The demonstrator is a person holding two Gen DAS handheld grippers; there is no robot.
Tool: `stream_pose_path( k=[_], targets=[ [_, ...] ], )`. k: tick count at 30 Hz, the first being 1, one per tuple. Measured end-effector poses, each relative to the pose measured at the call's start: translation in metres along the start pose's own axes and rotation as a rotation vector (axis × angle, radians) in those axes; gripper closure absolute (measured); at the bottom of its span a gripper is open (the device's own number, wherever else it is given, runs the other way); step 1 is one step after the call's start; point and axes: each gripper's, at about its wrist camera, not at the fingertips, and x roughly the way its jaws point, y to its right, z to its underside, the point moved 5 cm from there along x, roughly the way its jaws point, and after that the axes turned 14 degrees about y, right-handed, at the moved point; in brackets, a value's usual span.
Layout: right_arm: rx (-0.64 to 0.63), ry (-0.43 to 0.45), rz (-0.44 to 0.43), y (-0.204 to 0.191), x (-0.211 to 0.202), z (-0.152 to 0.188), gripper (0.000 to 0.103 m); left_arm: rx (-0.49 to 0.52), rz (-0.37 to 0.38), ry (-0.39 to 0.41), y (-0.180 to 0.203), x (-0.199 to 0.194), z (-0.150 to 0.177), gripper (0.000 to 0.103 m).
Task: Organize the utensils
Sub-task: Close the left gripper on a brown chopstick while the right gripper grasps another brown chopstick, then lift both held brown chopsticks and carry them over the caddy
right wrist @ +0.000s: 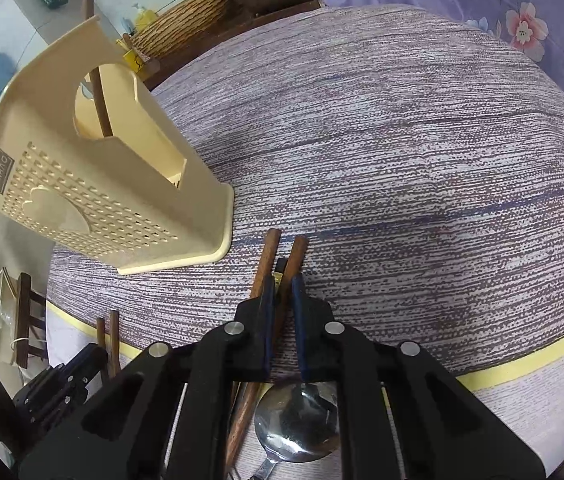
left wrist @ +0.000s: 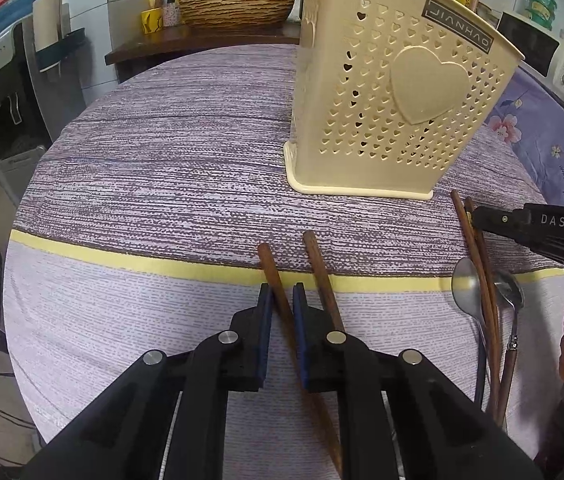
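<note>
Left gripper: the left gripper (left wrist: 282, 300) stood narrowly parted astride one chopstick of the near pair (left wrist: 324, 276), its pads not visibly pressing the wood, low over the desk (left wrist: 161, 168).
Right gripper: the right gripper (right wrist: 283, 300) was likewise narrow, one stick of the far pair (right wrist: 265, 264) between its jaws; whether it pinched could not be told.
Axis, near pair: both sticks lay flat, long axes running away from the left gripper, blunt ends toward the holder (left wrist: 394, 92), crossing the yellow stripe (left wrist: 121, 258).
Axis, far pair: flat, ends pointing toward the holder's base, with two spoons (left wrist: 468, 292) lying alongside, bowls the same way.
Holder: upright, beside the far pair; one stick (right wrist: 95, 64) already stood in it.
Risk, left: closing on a single stick would likely leave its mate behind or roll it away.
Risk, right: a lift could drag the second stick or nudge the spoons, since they lay touching.
Risk, both: the grippers worked near each other and could collide heading for the holder.
</note>
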Motion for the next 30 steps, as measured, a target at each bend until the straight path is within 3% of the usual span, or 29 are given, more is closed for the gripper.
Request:
stream_pose_path(
  k=[6, 13, 19, 25, 27, 30],
  targets=[
    [0.002, -0.020, 0.014, -0.002, 0.005, -0.001, 0.094, 0.038, -0.016, -0.014, 0.006, 0.008, -0.006, 0.092],
    [-0.098, 0.002, 0.074, -0.014, 0.004, -0.001, 0.094, 0.118, -0.082, -0.011, 0.016, 0.010, -0.005, 0.092],
    [-0.027, 0.012, 0.026, -0.009, 0.004, 0.000, 0.094, 0.115, -0.072, -0.009, 0.015, 0.011, -0.007, 0.092],
    [0.063, 0.031, -0.063, -0.002, -0.004, -0.006, 0.095, 0.046, -0.040, 0.004, 0.010, 0.011, -0.009, 0.095],
    [0.065, 0.048, -0.080, -0.004, -0.008, -0.010, 0.102, 0.034, -0.029, 0.012, 0.012, 0.010, -0.012, 0.095],
    [0.054, 0.079, -0.096, -0.004, -0.017, -0.018, 0.102, 0.024, -0.023, 0.042, 0.013, 0.004, -0.020, 0.095]
  ],
)
